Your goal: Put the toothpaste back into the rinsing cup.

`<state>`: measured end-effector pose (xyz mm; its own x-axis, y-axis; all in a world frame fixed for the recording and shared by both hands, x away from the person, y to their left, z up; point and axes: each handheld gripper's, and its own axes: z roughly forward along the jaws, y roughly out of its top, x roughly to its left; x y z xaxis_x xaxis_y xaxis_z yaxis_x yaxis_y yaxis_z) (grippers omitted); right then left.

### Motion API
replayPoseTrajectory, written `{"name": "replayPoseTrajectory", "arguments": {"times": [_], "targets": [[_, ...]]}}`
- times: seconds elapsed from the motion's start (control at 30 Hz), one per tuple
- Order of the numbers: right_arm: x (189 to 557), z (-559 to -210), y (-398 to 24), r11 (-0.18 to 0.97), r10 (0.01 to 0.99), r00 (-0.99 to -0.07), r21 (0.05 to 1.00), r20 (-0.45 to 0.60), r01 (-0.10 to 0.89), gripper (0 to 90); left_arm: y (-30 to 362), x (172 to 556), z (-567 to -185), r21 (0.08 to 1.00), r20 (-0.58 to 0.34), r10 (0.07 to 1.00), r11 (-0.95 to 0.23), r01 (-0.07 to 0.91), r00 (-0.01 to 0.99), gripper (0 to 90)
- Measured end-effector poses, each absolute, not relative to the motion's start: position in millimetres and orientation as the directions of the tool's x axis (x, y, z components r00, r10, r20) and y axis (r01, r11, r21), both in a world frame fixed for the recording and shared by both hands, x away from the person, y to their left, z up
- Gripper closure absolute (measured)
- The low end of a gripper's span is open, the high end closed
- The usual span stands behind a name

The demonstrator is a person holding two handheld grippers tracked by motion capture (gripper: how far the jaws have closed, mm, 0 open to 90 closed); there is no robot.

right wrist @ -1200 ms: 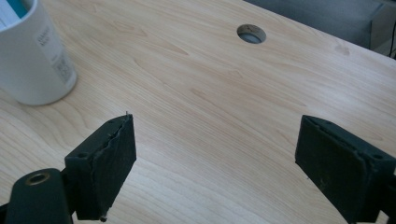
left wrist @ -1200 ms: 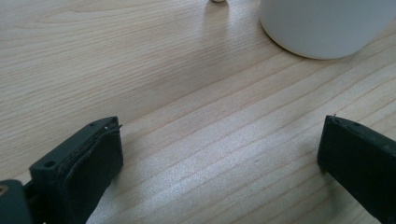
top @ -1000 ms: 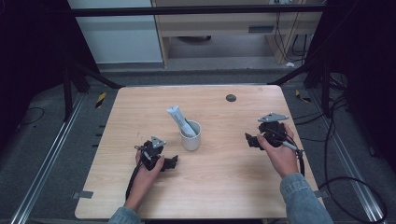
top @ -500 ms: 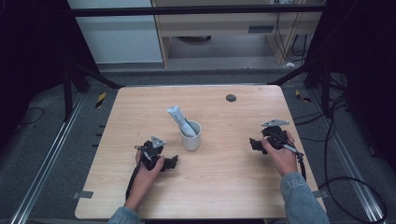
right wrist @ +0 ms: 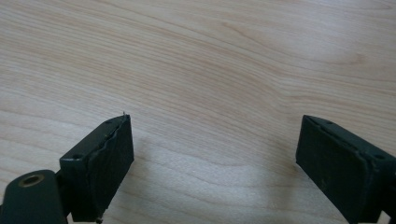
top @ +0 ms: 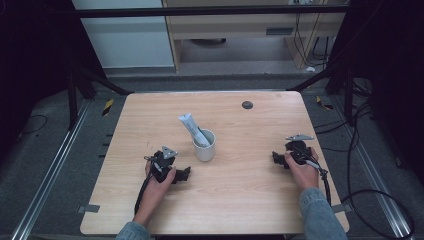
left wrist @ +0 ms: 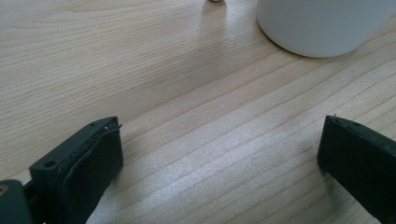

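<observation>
Cup count: one white cup (top: 204, 147), mid-tabletop (top: 240, 200), containing one tube (top: 191, 129).
Tool count: two; left tool (top: 186, 174) and right tool (top: 274, 158), jaws apart, both empty.
Change: right tool now nearer the front edge; left unchanged.

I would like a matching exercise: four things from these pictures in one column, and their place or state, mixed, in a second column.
Things:
1. tube
2. white cup
3. dark round spot
4. right hand-held gripper

Places or states:
A. near the table's far edge
B. open above bare wood
C. leaning inside another thing
D. mid-table, holding the tube

Pairs: 1-C, 2-D, 3-A, 4-B
</observation>
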<state>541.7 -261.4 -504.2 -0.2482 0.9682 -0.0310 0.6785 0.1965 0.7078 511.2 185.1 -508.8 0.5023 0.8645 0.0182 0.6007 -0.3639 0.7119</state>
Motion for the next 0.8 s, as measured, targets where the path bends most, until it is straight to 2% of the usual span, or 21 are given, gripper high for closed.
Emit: {"name": "replayPoseTrajectory", "arguments": {"times": [0.47,0.67,0.8], "targets": [[544.1,-511.0,-261.5,0.154,0.975,-0.223,0.735,-0.003,0.661,5.5,185.1,511.2,-508.8,0.712,0.018,0.865,-0.364,0.600,0.502,0.0],[540.4,-511.6,-256.9,0.079,0.993,-0.120,0.723,0.005,0.686,0.3,184.9,511.2,-508.9,0.713,0.017,0.866,-0.361,0.601,0.500,0.0],[540.4,-511.6,-256.9,0.079,0.993,-0.120,0.723,0.005,0.686,0.3,184.6,511.2,-508.9,0.713,0.017,0.867,-0.360,0.602,0.498,0.0]]}}
